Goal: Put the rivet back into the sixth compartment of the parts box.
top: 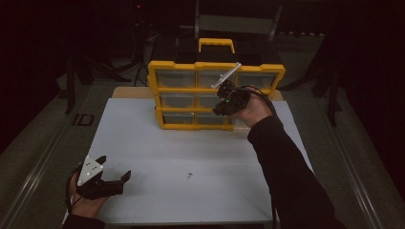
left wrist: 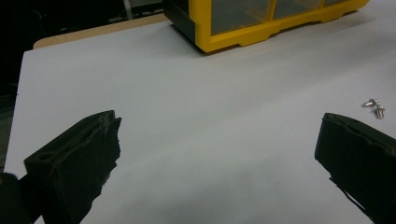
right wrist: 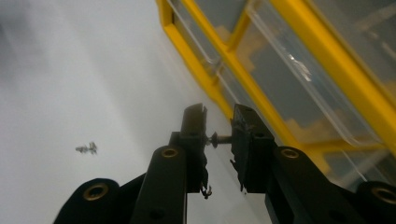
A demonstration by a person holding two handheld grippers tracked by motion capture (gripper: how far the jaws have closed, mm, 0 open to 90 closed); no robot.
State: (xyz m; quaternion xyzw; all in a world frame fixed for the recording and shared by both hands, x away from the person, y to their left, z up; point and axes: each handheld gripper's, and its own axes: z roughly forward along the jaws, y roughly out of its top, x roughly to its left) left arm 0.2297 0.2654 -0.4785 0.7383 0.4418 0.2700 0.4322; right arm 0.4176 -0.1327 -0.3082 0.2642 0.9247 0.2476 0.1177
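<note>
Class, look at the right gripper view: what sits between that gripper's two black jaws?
A small metal screw spans the narrow gap, clamped in the right gripper, just before the yellow drawer organizer.

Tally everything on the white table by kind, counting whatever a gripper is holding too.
Yellow drawer organizer: 1
Small metal screws lying loose on the table: 2
Small metal screw pinched in the right gripper: 1
Total: 4

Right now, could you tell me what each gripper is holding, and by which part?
The right gripper pinches a small screw end to end, between its jaw tips. The left gripper is open, holding nothing.
</note>
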